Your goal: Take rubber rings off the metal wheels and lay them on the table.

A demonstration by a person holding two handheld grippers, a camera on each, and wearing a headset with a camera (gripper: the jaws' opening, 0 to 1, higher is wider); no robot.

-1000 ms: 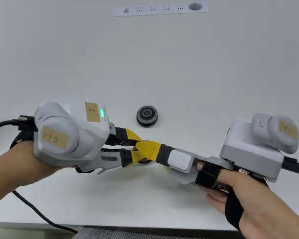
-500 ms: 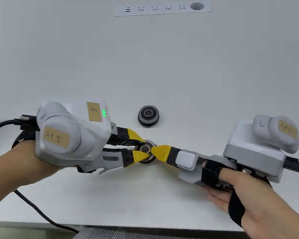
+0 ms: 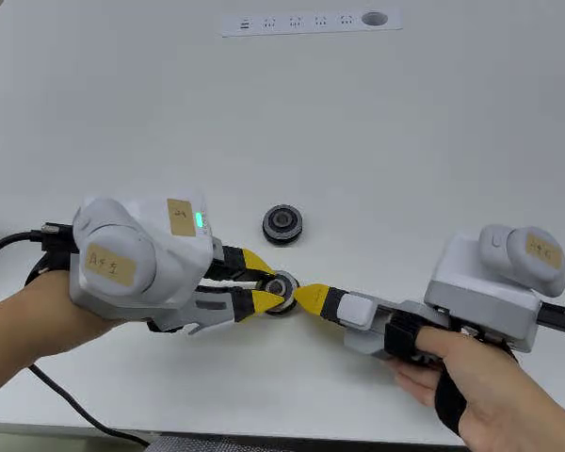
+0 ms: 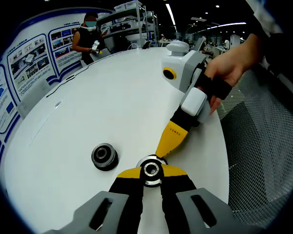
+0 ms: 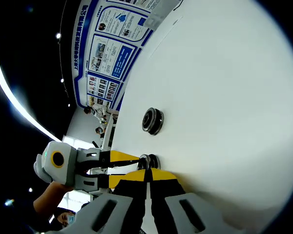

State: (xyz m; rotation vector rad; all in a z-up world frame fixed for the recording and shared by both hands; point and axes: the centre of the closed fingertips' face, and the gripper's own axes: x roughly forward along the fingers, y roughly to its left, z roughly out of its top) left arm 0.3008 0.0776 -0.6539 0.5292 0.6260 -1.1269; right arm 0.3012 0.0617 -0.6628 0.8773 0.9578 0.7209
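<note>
The white table (image 3: 433,141) carries everything; places below are given from the gripped wheel (image 3: 282,286), which sits near the table's front edge.

There are two grippers. The left gripper (image 3: 266,281) comes at that wheel from the left, its two yellow-tipped jaws closed narrowly on it, one on each side. The left gripper view shows the wheel seated right between the tips. The right gripper (image 3: 306,297) comes in from the right, jaws pressed together into a single yellow wedge whose point touches the wheel's edge. Whether anything thin is pinched there cannot be told. A hand holds each gripper.

One white power strip (image 3: 306,20) lies far beyond the gripped wheel, at the table's back.

There are two metal wheels. The second wheel (image 3: 282,223) lies flat on the table just behind the gripped wheel, apart from both grippers, with its black rubber ring (image 3: 266,226) seated around it. On the gripped wheel, a dark band shows at the rim, but it is too small to tell whether that is its ring.
</note>
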